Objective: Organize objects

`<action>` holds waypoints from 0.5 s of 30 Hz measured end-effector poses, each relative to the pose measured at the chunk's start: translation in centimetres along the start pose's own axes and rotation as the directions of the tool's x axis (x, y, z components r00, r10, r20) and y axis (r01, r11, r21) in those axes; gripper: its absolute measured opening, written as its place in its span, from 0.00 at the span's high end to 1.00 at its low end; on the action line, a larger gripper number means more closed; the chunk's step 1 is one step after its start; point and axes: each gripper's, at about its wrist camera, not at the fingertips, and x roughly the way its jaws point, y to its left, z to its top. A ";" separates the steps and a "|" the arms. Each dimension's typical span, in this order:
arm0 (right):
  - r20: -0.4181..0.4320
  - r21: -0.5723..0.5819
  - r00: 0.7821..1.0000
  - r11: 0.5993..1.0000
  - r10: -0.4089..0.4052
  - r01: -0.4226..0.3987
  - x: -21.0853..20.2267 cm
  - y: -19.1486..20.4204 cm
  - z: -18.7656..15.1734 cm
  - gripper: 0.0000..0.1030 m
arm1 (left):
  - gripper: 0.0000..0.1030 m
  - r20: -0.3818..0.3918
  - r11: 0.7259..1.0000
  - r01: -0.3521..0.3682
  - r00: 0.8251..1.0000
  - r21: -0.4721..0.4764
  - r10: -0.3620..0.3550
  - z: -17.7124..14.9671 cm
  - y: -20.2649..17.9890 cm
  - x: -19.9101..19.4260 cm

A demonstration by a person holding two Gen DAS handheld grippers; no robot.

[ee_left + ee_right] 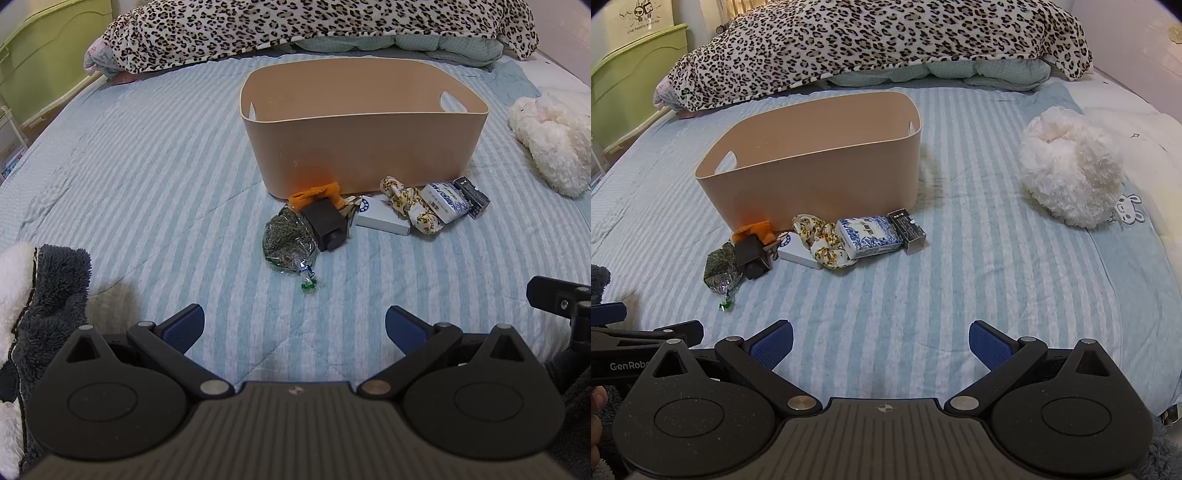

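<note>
**Both grippers spread and empty, clutter lined up against the bin**

We hold both tools low over the striped bedspread (147,177). Our left gripper (294,328) has its blue-padded fingers (186,326) spread wide with nothing between them, and our right gripper (881,343) is released in the same way, fingers (991,345) apart over bare fabric.

From the left wrist view, the beige bin (364,147) stands upright at 12 o'clock, and we cannot see down to its floor. The things to be sorted lie in a row along its near wall. At the row's 9 o'clock end we see a clear bag of dried herbs (288,240), touched by a black cube-shaped box (327,223) that is tilted, with an orange cloth (314,194) behind it against the bin. Toward 3 o'clock follow a flat white box (380,218), a leopard-print scrunchie (413,208) lying partly on it, a blue-and-white patterned pack (445,201) and a small black carton (474,195) at the far end, just beside the pack.

From the right wrist view the same row sits at about 11 o'clock. A white fluffy toy (1071,166) rests well apart from the bin at 2 o'clock, and a leopard-print blanket (879,40) is heaped along the far edge at 12 o'clock.
</note>
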 end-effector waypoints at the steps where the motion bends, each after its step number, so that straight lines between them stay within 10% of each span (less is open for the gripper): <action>1: 0.000 -0.001 1.000 1.000 -0.002 0.002 0.0 0.1 0.0 0.00 | 0.00 0.000 1.000 0.000 1.000 0.000 0.000 0.0 0.0 0.0; 15: -0.008 0.004 1.000 1.000 -0.010 0.010 0.4 0.1 -0.1 0.00 | 0.00 -0.001 1.000 -0.002 1.000 -0.004 0.002 -0.1 0.1 0.2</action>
